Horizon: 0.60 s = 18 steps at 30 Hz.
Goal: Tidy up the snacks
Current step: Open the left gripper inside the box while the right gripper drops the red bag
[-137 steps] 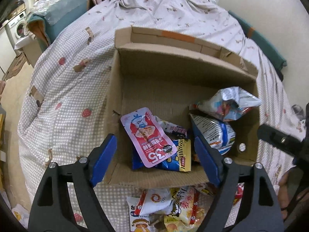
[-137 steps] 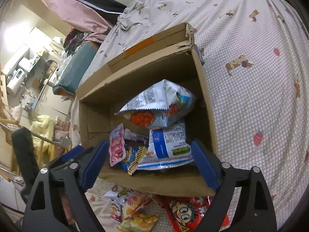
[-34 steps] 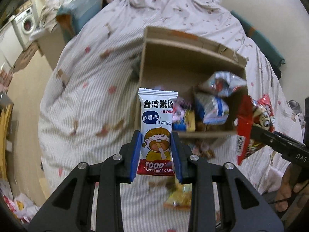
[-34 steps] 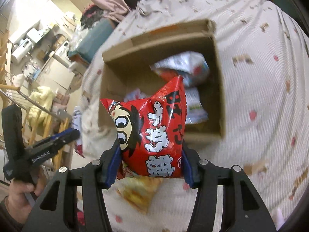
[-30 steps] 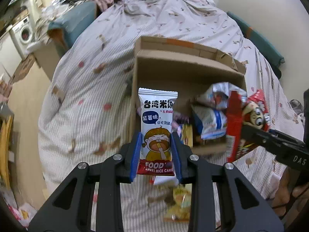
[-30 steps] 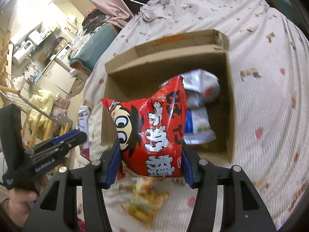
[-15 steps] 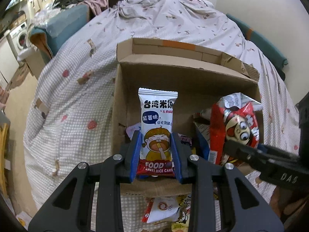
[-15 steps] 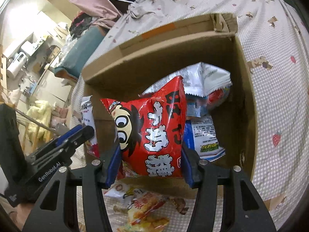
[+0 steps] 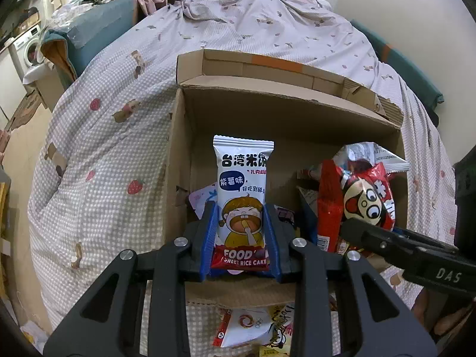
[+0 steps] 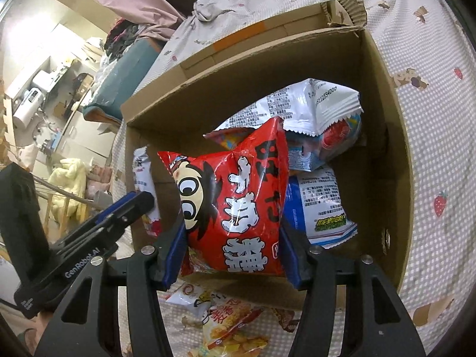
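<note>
Packets point(image 10: 232, 318) lie loose on the bed nearest. Above the box's point(image 9: 181, 154) near wall, the left gripper point(image 9: 240, 238) pinches a rice cake point(image 9: 242, 196) upright, and the right gripper point(image 10: 233, 255), its jaws just eased slightly, clasps a red bag point(image 10: 235, 205), likely for dropping among snacks inside.

White packet point(image 9: 242, 196) reads "FOOD", "SWEET RICE CAKE"; left gripper point(image 10: 89, 260) reads "GenRobot.AI".

Red snack bag point(image 10: 238, 205), brown cardboard box point(image 10: 395, 160), checked bedspread point(image 9: 113, 160).
</note>
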Each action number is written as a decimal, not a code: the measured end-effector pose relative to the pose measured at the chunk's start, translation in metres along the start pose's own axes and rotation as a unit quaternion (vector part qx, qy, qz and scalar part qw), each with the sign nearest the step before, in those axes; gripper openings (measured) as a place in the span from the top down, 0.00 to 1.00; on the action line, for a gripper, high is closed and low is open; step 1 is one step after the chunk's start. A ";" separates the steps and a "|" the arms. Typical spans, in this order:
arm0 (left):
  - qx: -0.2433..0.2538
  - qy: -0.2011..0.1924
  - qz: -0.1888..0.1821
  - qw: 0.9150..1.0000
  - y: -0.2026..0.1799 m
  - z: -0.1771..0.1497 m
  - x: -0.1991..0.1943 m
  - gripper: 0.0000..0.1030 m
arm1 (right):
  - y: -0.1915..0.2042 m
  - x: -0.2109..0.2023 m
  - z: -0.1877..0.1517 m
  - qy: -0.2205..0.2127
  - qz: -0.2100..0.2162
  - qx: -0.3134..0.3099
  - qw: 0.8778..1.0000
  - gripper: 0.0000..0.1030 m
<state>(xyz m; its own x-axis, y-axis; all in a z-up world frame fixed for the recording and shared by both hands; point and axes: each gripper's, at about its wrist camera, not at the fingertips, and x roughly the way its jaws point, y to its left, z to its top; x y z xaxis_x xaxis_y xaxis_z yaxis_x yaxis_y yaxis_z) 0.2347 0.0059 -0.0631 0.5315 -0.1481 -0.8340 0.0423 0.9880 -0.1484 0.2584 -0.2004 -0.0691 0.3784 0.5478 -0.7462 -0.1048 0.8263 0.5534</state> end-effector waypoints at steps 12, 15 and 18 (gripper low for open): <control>0.001 0.000 0.004 1.000 -0.001 -0.003 -0.004 0.74 | 0.011 -0.023 0.004 -0.042 0.018 -0.018 0.999 0.18; 0.003 0.000 0.004 1.000 -0.001 -0.003 -0.004 0.73 | 0.013 -0.024 0.005 -0.044 0.010 -0.028 0.999 0.17; 0.003 0.000 -0.001 1.000 -0.002 -0.002 -0.006 0.73 | 0.013 -0.023 0.007 -0.044 0.005 -0.026 0.999 0.17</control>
<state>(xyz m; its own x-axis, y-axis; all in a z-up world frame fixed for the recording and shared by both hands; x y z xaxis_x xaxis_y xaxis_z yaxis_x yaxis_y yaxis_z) 0.2292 0.0052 -0.0589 0.5309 -0.1507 -0.8339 0.0487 0.9879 -0.1475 0.2547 -0.2035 -0.0420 0.4561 0.5446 -0.7038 -0.1567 0.8277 0.5388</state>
